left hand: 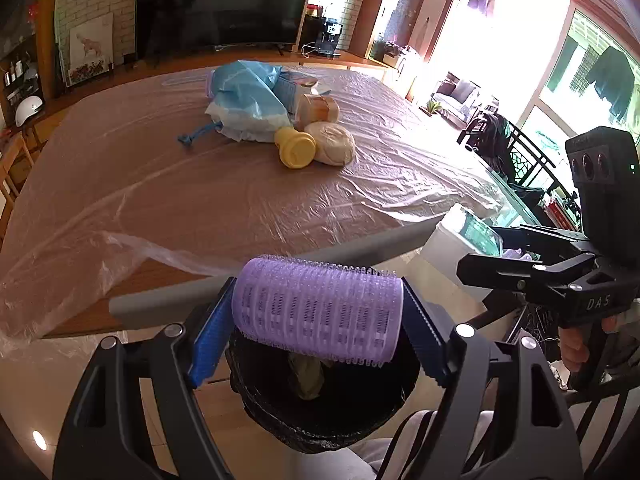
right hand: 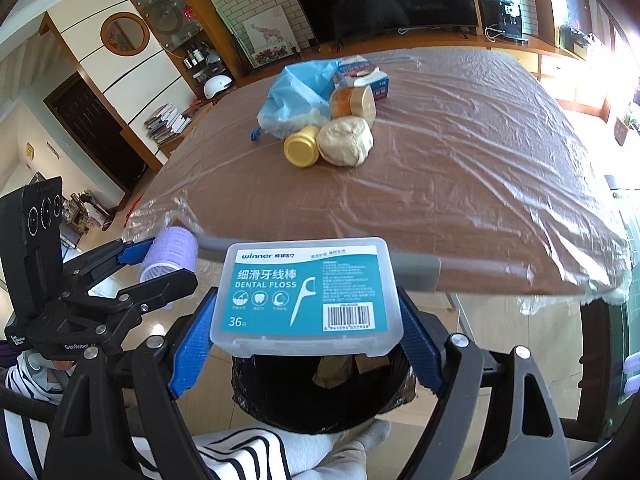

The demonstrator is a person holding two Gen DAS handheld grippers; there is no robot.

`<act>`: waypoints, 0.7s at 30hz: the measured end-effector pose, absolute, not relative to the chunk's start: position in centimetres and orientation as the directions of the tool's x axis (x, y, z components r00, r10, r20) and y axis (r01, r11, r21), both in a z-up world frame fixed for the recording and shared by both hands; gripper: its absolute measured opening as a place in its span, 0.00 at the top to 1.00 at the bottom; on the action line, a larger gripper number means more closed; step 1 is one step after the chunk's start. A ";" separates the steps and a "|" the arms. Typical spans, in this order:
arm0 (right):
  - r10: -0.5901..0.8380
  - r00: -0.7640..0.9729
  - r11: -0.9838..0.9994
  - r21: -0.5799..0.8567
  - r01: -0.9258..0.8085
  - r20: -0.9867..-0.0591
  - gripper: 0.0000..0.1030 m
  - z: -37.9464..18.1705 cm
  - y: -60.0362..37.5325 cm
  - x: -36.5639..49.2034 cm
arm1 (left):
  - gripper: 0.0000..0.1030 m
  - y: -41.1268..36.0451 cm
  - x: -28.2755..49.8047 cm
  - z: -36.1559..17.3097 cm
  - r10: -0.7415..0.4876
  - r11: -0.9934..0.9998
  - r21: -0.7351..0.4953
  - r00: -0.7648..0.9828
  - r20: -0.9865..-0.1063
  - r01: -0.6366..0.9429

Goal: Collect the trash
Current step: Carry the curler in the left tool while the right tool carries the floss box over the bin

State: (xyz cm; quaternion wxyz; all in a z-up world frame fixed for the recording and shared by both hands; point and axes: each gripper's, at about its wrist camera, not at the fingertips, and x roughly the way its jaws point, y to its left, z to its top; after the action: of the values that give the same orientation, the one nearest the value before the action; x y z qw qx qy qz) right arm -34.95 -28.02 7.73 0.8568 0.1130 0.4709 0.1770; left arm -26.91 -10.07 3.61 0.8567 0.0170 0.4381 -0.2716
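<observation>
Clamped between the blue pads of the right tongs (right hand: 306,344), a clear plastic box with a teal label (right hand: 307,295) reads "winner", "DENTAL FLOSS" and "36"; its long axis runs pad to pad, above the black-lined round trash bin (right hand: 320,404). Left tongs (left hand: 316,340) grip a lilac ribbed hair roller (left hand: 320,307) crosswise over that bin. Both tongs slant downward, just short of the brown film-covered counter (right hand: 460,200), beside each other
</observation>
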 end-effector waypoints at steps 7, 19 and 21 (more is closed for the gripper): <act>0.410 0.471 0.912 0.363 -0.192 -0.781 0.21 7.0 -28.3 -35.9 | 0.24 -10.6 -27.9 2.7 -0.449 0.850 -0.215 0.447 -0.774 0.481; 0.406 0.435 0.914 0.358 -0.192 -0.803 0.22 5.4 -28.3 -36.8 | 0.24 -11.1 -28.9 1.3 -0.428 0.854 -0.201 0.429 -0.796 0.479; 0.399 0.429 0.917 0.348 -0.194 -0.811 0.22 5.1 -28.2 -36.8 | 0.24 -11.1 -29.0 1.1 -0.426 0.855 -0.200 0.427 -0.798 0.479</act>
State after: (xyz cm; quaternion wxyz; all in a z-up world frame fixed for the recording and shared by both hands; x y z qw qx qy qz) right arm -36.84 -28.22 5.05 0.8391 0.1015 0.5044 0.1764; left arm -29.00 -11.06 1.12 0.8441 0.0285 0.4637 -0.2678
